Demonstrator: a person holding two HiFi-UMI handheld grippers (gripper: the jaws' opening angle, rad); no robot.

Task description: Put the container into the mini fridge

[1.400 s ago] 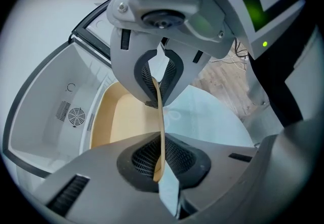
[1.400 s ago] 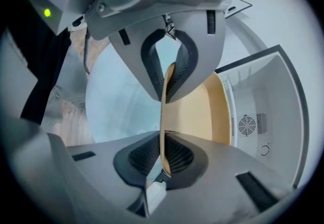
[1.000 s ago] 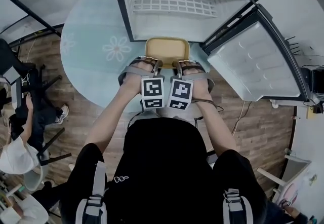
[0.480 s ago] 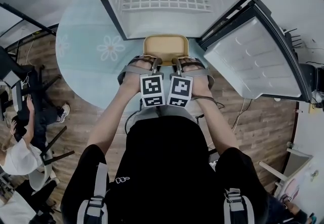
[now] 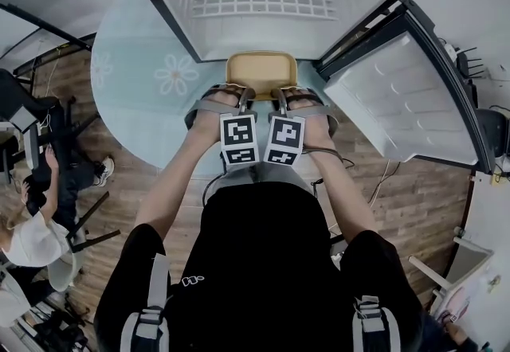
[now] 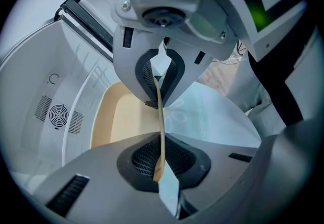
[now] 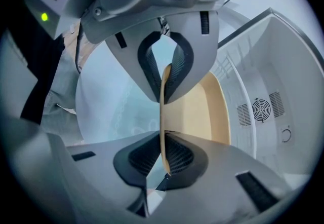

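Note:
A tan plastic container [image 5: 260,72] is held level just in front of the open mini fridge [image 5: 263,12]. My left gripper [image 5: 245,95] is shut on its near rim at the left, and the thin tan rim [image 6: 160,121] runs between both pads. On the right side my right gripper [image 5: 278,95] is shut on the same rim [image 7: 163,121]. The container's hollow [image 6: 121,116] [image 7: 202,111] points toward the white fridge interior. The fridge door [image 5: 402,99] hangs open to the right.
The fridge stands on a round pale-blue table [image 5: 143,80] with flower prints. A wire shelf [image 5: 255,0] sits at the back of the fridge. A seated person [image 5: 32,215] and chairs are at the left on the wooden floor.
The container and both grippers sit closer to the fridge opening than a second ago; the fridge looms larger and its door has shifted in view. Both grips are unchanged.

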